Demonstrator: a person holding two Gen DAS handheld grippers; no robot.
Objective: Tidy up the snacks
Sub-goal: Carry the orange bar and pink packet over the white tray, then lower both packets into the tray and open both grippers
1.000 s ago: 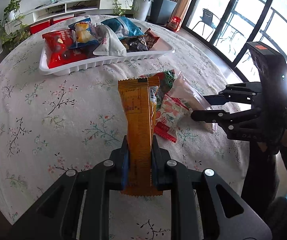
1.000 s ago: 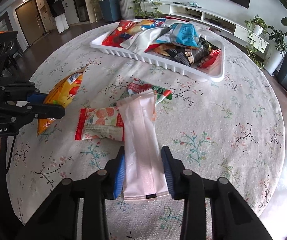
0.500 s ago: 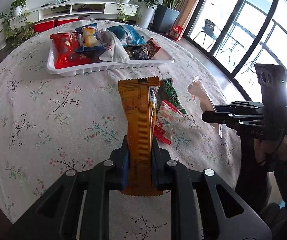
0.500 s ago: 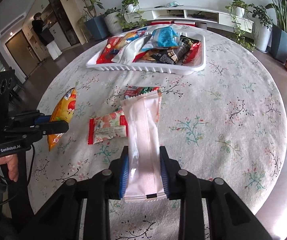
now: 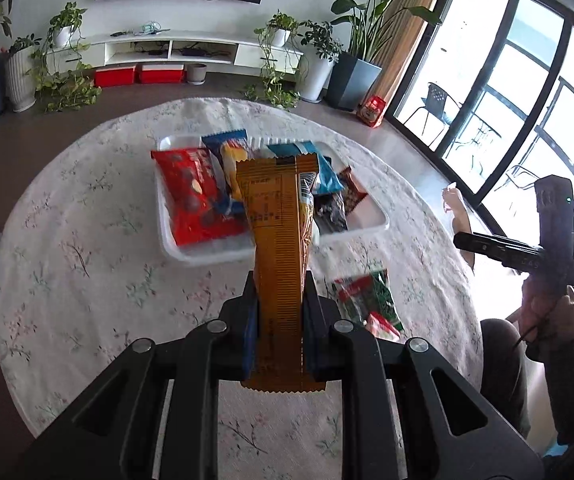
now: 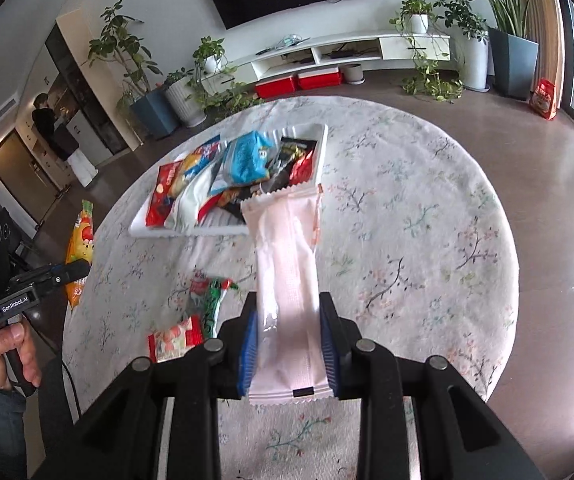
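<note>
We record the left gripper [image 5: 281, 322] pinching an orange snack packet [image 5: 277, 240] between its pads, and the right gripper [image 6: 287, 344] pinching a pale pink packet [image 6: 287, 272] in the same manner. Both packets are off the cloth.

Change noted: a second ago both tools sat low over the table with the packets just above the loose pile; now both have risen and drawn back, and the white tray [image 5: 203, 254] shows far smaller in each view. We judge the lift finished and the carry to the tray about to start.

The tray stands at the far middle of the round table [image 5: 87, 240], which wears a floral cloth. It already holds a red bag [image 5: 193, 196], a blue bag [image 6: 245, 158] and several dark wrappers. Two snacks remain loose on the near cloth: a green-and-red packet [image 5: 367, 294] and a small red-and-white packet [image 6: 175, 338] touching it.

View differences: the left wrist view shows the orange packet's printed back and seam, and the right tool edge-on at the right, so its jaw state cannot be read there. The right wrist view shows the orange packet's bright front [image 6: 81, 248] at far left, the hand [image 6: 5, 354] holding the left tool, and the small red-and-white packet nearly whole, where the left view has only its edge beside the finger
</note>
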